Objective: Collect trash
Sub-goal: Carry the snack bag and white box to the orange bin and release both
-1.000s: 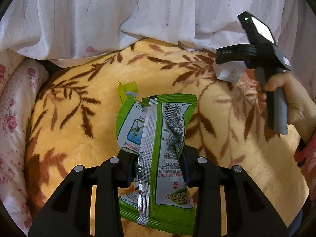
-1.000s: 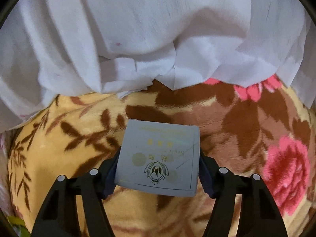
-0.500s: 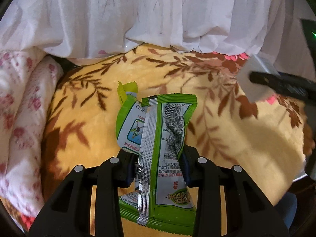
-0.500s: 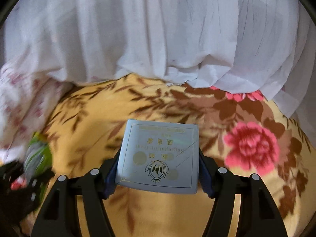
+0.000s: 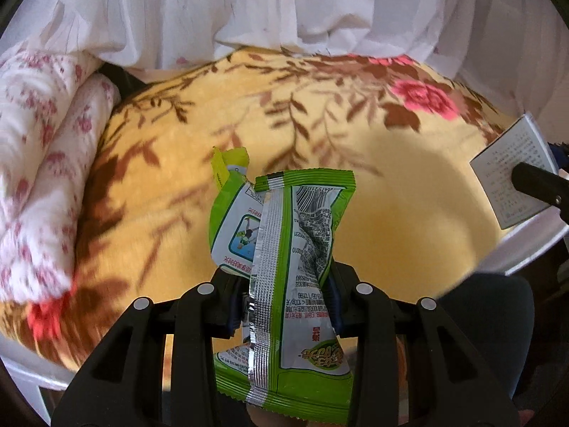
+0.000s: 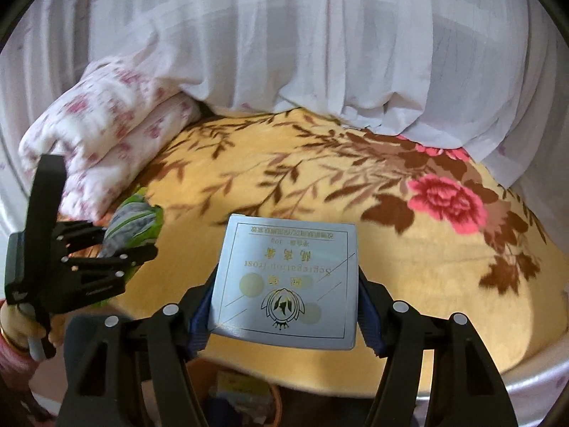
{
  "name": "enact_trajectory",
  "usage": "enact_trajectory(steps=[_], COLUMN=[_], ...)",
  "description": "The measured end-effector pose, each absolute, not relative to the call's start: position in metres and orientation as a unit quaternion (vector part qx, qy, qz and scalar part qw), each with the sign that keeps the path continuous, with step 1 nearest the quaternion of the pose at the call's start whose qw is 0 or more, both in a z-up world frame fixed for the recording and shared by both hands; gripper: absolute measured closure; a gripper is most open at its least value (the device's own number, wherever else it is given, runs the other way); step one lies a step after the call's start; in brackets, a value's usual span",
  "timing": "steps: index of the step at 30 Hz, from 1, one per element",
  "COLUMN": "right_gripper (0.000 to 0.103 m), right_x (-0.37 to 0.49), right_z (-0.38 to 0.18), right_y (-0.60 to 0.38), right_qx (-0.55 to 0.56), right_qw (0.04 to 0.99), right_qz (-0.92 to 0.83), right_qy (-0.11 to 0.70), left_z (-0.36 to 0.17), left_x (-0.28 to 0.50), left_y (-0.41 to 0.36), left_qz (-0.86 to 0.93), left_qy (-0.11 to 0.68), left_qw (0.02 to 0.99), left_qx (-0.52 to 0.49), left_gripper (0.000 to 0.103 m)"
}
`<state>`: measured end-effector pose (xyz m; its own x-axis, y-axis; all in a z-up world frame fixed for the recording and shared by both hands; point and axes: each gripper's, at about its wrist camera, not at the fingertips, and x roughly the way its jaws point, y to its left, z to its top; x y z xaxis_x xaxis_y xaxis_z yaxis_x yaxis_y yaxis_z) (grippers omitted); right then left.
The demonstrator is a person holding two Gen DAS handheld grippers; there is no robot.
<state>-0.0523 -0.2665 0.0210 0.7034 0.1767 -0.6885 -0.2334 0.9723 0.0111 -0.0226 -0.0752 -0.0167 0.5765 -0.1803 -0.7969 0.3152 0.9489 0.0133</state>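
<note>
Green foil and pale card are the two pieces of trash in hand. The left gripper is clamped on a crumpled wrapper, pinched across its middle with both ends sticking out. The right gripper is clamped on the side edges of a flat box, which stands tilted above the near edge of the bed, clear of the blanket.

Both items look lifted and on their way to a bin. A container with scraps inside shows dimly below the box at the bottom of the right wrist view; whether it is the bin I cannot tell. To do this step well, I would keep both grips firm while carrying, bring each gripper right over the opening before letting go, and release one at a time so the light wrapper does not drift aside. The box is held only by its edges, so avoid twisting it.

On the box, upside down, reads "Segregation frost", with Chinese characters, "30g" and a crest. The wrapper shows a barcode, small Chinese print and a logo I cannot read.
</note>
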Motion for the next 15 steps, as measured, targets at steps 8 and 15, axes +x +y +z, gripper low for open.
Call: enact_trajectory(steps=[8,15], right_gripper=[0.038,0.038], right_x=[-0.112,-0.139], right_z=[-0.025,-0.076], right_y=[-0.249,-0.234], right_qx=[-0.041,-0.048], right_qw=[0.901,0.873], right_qz=[0.149,0.174], right_qy=[0.405,0.454], left_z=[-0.064,-0.117], left_x=[-0.08,-0.112], left_y=[-0.074,-0.078], left_qz=[-0.153,-0.166], left_qy=[0.476,0.527], left_qw=[0.863,0.829], left_qx=[0.068,0.08], left_gripper=[0.067,0.067])
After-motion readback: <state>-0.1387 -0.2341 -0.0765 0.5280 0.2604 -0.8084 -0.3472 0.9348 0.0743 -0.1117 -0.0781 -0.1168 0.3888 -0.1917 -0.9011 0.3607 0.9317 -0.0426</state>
